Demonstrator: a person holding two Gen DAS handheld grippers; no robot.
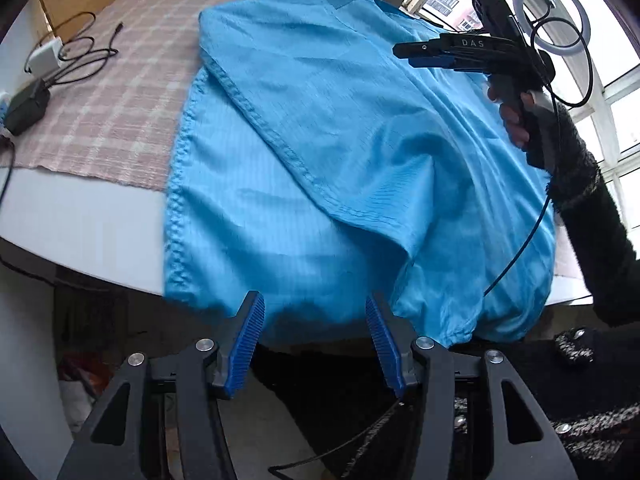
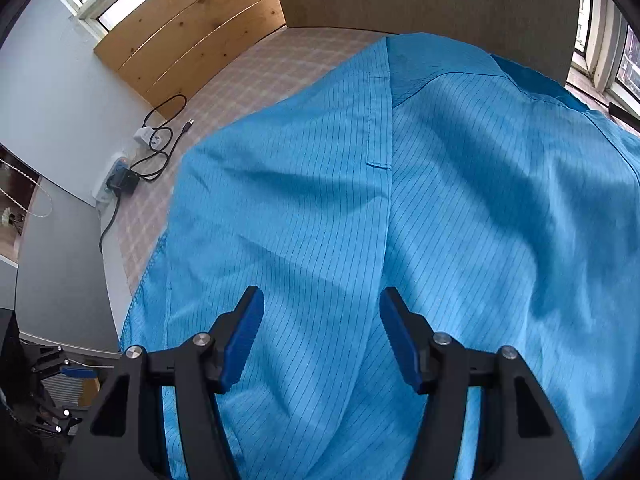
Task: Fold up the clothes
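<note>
A light blue garment with fine stripes lies spread on the pink checked tablecloth, and one layer is folded over along a diagonal stitched hem. Its lower edge hangs over the table's near edge. My left gripper hovers over that hanging edge, open, with nothing pinched between its blue pads. A hand in a black fuzzy sleeve holds my right gripper above the garment's far right part. In the right wrist view the right gripper stands open just above the blue garment, beside a centre seam.
A white charger, black cables and a black adapter lie on the table's left side. A ring light stands by the window at the right. Wooden boards line the far wall. The white table edge runs at the left front.
</note>
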